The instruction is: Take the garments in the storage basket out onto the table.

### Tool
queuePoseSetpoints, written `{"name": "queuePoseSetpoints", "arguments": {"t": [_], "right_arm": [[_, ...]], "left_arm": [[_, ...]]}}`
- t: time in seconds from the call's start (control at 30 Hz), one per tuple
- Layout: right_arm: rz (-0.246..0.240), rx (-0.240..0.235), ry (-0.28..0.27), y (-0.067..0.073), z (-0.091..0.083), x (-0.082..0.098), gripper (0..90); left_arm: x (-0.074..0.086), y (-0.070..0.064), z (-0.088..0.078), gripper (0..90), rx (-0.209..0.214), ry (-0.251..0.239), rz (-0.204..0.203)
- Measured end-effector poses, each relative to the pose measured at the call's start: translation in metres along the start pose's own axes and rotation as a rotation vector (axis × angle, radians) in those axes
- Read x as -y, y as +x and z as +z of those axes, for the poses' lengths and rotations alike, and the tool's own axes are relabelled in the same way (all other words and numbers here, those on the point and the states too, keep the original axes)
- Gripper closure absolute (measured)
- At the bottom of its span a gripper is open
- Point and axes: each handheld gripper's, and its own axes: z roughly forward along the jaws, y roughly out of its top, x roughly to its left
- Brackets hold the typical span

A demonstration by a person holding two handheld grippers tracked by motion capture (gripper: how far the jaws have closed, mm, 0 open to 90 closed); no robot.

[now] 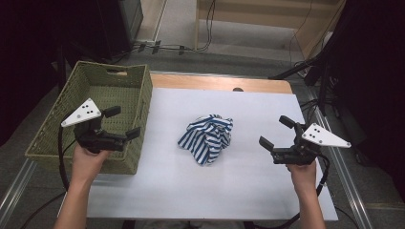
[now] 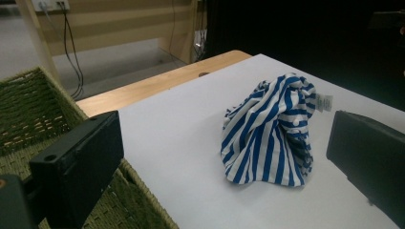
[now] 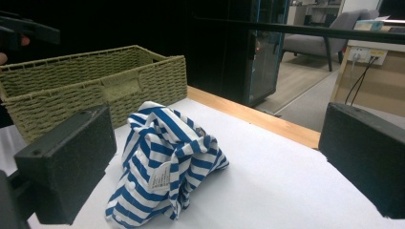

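Note:
A crumpled blue-and-white striped cloth [image 1: 207, 137] lies in a heap in the middle of the white table top [image 1: 200, 191]. My left gripper [image 1: 122, 122] hovers over the near right corner of the green woven basket [image 1: 62, 114], jaws wide apart and holding nothing. My right gripper [image 1: 277, 132] stands open to the right of the cloth, also holding nothing. Both point inward at the cloth from about a hand's width away. From the left gripper the cloth [image 2: 272, 133] appears between the jaws, a white label at its top. The right gripper view shows the cloth [image 3: 162, 162] with the basket [image 3: 90, 81] behind.
The basket occupies the table's left side, its inside bare. A wooden strip [image 1: 219, 83] runs along the table's far edge. Cables [image 1: 162, 47] and furniture stand on the floor beyond. Metal rails [image 1: 344, 171] border the table at right and left.

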Motion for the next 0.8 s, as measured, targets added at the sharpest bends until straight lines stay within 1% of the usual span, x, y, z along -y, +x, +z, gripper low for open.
{"name": "queuePoseSetpoints", "arguments": {"t": [0.13,0.33,0.37,0.47,0.63,0.8], "right_arm": [[-0.002,0.001,-0.007,0.001,-0.002,-0.001,0.0],[-0.005,0.001,-0.002,0.002,-0.001,-0.001,0.0],[-0.006,-0.001,-0.003,0.003,-0.001,-0.001,0.0],[-0.007,0.000,-0.004,0.003,-0.002,-0.001,0.0],[-0.007,0.000,-0.007,0.003,-0.002,-0.001,0.0],[-0.013,-0.003,-0.002,0.005,-0.001,-0.002,0.0]], "left_arm": [[0.003,0.001,0.000,0.0,-0.001,0.005,-0.001],[0.006,0.002,-0.002,0.0,0.006,0.005,-0.001],[0.007,0.001,-0.002,0.0,0.008,0.010,0.005],[0.008,0.001,-0.002,0.0,0.011,0.016,0.008],[0.011,0.001,-0.004,0.0,0.017,0.007,0.018],[0.011,0.003,-0.007,0.0,0.013,0.007,0.017]]}}
